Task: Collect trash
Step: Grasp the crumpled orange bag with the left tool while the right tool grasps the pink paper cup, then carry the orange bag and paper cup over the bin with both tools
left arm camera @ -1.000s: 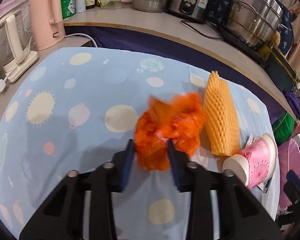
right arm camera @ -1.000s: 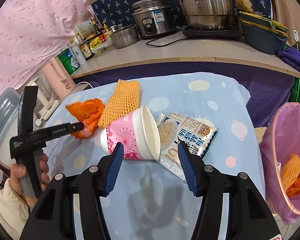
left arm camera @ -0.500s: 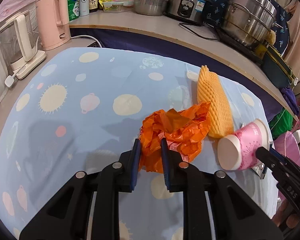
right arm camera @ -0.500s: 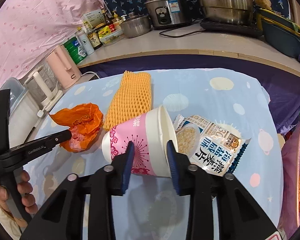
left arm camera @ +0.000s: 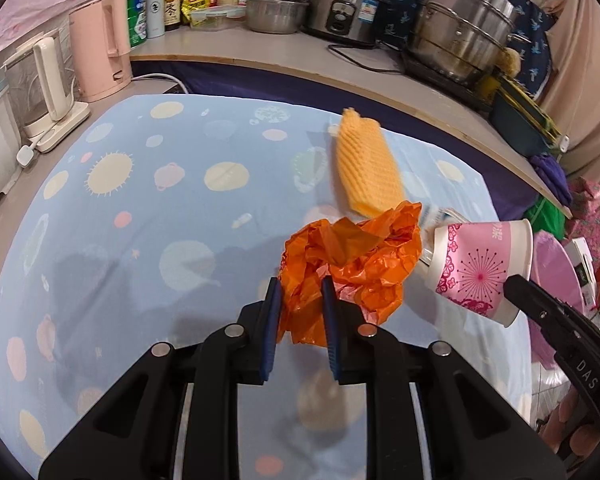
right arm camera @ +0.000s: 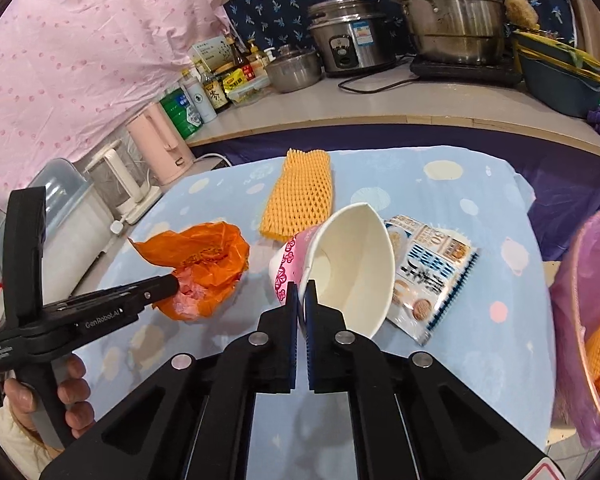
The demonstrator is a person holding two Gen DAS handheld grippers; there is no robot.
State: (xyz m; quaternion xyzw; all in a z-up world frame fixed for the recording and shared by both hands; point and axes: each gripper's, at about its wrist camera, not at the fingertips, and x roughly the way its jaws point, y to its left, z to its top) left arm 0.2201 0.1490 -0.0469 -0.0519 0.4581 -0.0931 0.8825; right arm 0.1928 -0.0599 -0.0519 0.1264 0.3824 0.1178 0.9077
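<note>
My left gripper (left arm camera: 300, 292) is shut on a crumpled orange plastic bag (left arm camera: 352, 256) and holds it above the blue patterned tablecloth (left arm camera: 140, 208); the bag also shows in the right wrist view (right arm camera: 204, 264). My right gripper (right arm camera: 301, 292) is shut on the rim of a pink paper cup (right arm camera: 352, 268), lifted and tilted; the cup also shows in the left wrist view (left arm camera: 480, 264). An orange foam net (right arm camera: 300, 196) and a snack wrapper (right arm camera: 432, 276) lie on the cloth.
A pink-lined trash bin (right arm camera: 588, 320) stands at the table's right edge with orange trash inside. Kettles (left arm camera: 96, 48) stand at the left. A counter behind holds pots (left arm camera: 460, 24), a rice cooker (left arm camera: 344, 12) and bottles.
Both grippers closed on their items and lifted them: the left on the orange bag, the right on the cup's rim. Both have moved right, toward the bin.
</note>
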